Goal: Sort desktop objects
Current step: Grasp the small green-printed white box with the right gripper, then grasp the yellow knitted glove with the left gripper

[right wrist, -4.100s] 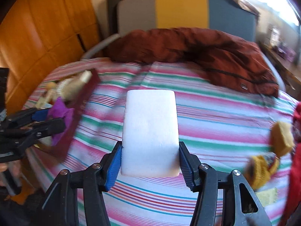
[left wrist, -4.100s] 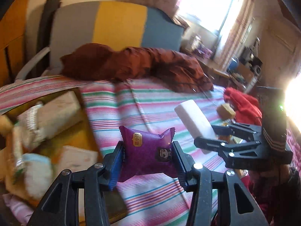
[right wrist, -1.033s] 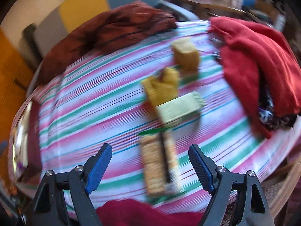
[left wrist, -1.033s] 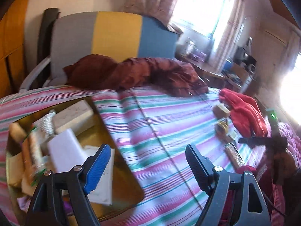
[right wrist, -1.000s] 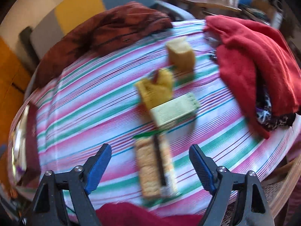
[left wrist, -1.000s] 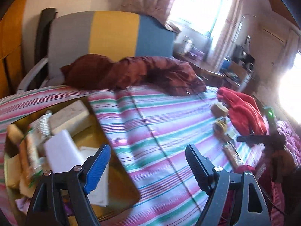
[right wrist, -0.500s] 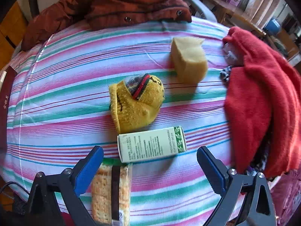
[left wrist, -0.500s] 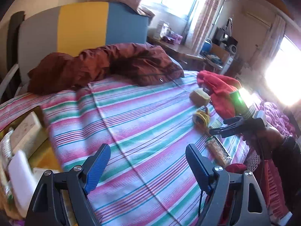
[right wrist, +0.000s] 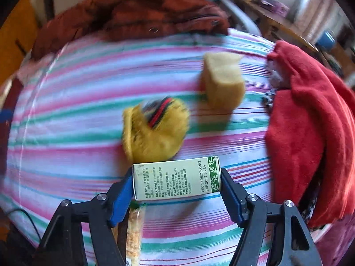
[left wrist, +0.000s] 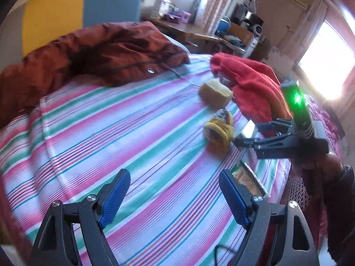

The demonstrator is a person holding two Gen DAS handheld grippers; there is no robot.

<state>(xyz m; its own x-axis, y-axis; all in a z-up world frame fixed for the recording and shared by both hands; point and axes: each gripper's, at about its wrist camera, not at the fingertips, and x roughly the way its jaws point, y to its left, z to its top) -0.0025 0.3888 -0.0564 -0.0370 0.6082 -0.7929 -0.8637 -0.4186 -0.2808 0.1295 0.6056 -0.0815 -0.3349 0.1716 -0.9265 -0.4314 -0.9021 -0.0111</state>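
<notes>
My right gripper (right wrist: 176, 187) is shut on a green and white carton (right wrist: 176, 180), its blue pads on the carton's two ends, low over the striped cloth. Just beyond lie a yellow knitted sock ball (right wrist: 155, 128) and a tan sponge block (right wrist: 223, 84). A cracker packet (right wrist: 133, 228) lies under my left finger. My left gripper (left wrist: 175, 199) is open and empty above the striped cloth. In the left wrist view the right gripper (left wrist: 246, 136) sits beside the sock ball (left wrist: 218, 128), with the sponge block (left wrist: 215, 93) behind and the cracker packet (left wrist: 248, 179) in front.
A red cloth (right wrist: 310, 122) is heaped at the right edge of the table, and it also shows in the left wrist view (left wrist: 250, 86). A dark red jacket (left wrist: 93, 53) lies across the back. A chair with a yellow and blue back (left wrist: 77, 6) stands behind it.
My right gripper has moved down onto the green carton and shut on it. My left gripper has swung right, away from the tray, which is now out of view.
</notes>
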